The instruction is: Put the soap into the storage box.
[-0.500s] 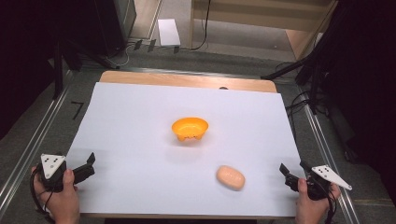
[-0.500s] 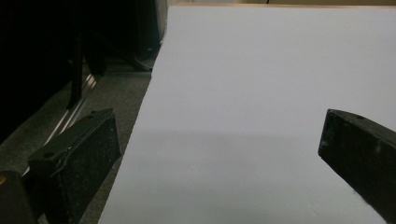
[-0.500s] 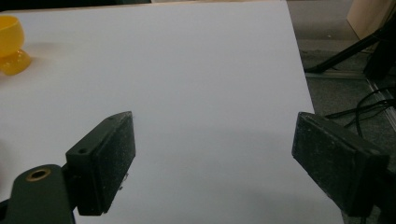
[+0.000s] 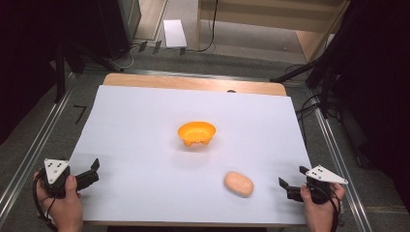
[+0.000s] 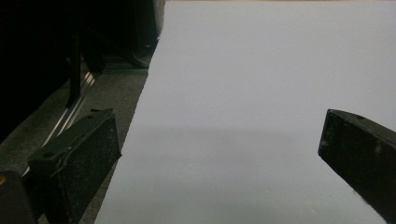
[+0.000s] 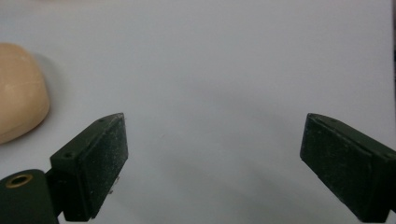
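Observation:
An orange bowl (image 4: pixel 196 133) stands upright near the middle of the white sheet (image 4: pixel 145 125). A pale peach oval lump, like a bread roll (image 4: pixel 238 183), lies nearer the front right; its edge is at the left of the right gripper view (image 6: pixel 18 91). My left gripper (image 4: pixel 95 170) rests at the front left corner, held in a hand, open with nothing between its jaws (image 5: pixel 219 149). My right gripper (image 4: pixel 292 181) sits at the front right edge, open and empty (image 6: pixel 212 140), a short way right of the roll.
The sheet covers a wooden table (image 4: pixel 193 83) with metal rails (image 4: pixel 34 145) along both sides. Grey floor, cables (image 4: pixel 309 104) and a white box (image 4: pixel 174 33) lie beyond the far edge. Dark equipment stands at left and right.

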The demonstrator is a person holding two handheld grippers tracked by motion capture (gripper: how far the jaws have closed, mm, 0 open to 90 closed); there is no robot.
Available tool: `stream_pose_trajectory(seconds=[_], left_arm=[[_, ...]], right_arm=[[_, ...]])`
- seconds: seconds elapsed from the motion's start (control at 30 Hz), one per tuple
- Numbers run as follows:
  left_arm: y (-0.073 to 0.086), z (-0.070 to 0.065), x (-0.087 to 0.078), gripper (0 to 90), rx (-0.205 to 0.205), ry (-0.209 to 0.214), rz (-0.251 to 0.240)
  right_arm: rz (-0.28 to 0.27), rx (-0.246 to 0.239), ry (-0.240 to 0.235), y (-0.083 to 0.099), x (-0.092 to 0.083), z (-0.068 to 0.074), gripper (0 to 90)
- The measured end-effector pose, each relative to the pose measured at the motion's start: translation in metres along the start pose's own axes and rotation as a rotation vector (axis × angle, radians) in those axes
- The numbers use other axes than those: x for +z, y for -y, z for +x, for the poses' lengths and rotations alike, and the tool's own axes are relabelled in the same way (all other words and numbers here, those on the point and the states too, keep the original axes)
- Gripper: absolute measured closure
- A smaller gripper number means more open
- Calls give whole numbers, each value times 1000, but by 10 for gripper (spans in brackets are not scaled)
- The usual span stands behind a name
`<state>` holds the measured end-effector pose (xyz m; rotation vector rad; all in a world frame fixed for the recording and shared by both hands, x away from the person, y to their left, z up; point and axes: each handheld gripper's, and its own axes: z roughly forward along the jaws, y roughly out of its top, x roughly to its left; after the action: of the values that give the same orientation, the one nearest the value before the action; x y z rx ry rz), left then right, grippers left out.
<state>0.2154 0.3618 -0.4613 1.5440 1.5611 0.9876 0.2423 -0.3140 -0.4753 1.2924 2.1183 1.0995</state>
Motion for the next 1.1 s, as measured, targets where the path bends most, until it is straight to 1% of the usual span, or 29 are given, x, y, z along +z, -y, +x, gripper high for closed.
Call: stream_pose_trajectory(seconds=[0.03,0.1,0.13,0.17,0.2,0.23,0.3,0.33,0.37,0.4,0.43,0.47,0.53,0.57,0.63,0.67,0.73,0.77,0.8,0.83,0.87,0.97,1.1], left_arm=[[0,0,0,0,-3,1,-3],[0,1,0,0,-4,5,0],[0,1,0,0,-4,5,0],[0,1,0,0,-4,7,0],[0,1,0,0,-4,7,0],[0,0,0,0,-4,6,1],[0,0,1,0,-1,6,3],[0,0,1,0,1,7,2],[0,0,1,0,0,7,3],[0,0,1,0,0,7,3],[0,0,2,0,2,7,6],[0,0,2,0,1,7,6],[0,0,2,0,5,9,10],[0,0,2,0,5,9,10],[0,0,2,0,7,10,11],[0,0,2,0,7,11,11],[0,0,2,0,6,12,11],[0,0,2,0,7,14,13],[0,0,2,0,6,14,14],[0,0,2,0,6,14,14],[0,0,2,0,7,16,15],[0,0,2,0,7,25,13],[0,0,2,0,6,26,11]], right_arm=[[30,-21,-44,-5,2,1,48],[71,-53,-76,-10,4,2,38],[71,-53,-76,-10,4,2,38],[109,-95,-90,-16,5,4,35],[109,-95,-90,-16,5,4,35],[133,-114,-102,-19,5,5,35],[180,-169,-110,-24,7,9,36],[214,-208,-119,-29,8,13,37],[229,-223,-128,-31,8,15,40],[229,-223,-128,-31,8,15,40],[264,-259,-131,-35,11,19,41],[283,-281,-137,-36,12,21,41],[314,-305,-157,-39,15,26,49],[314,-305,-157,-39,15,26,49],[335,-332,-176,-42,18,30,57],[348,-344,-188,-45,20,35,65],[355,-351,-196,-46,20,38,67],[370,-364,-215,-49,22,44,73],[375,-369,-227,-50,23,46,75],[375,-369,-227,-50,23,46,75],[387,-376,-245,-53,25,51,80],[406,-376,-272,-55,28,58,87],[411,-384,-288,-58,32,65,97]])
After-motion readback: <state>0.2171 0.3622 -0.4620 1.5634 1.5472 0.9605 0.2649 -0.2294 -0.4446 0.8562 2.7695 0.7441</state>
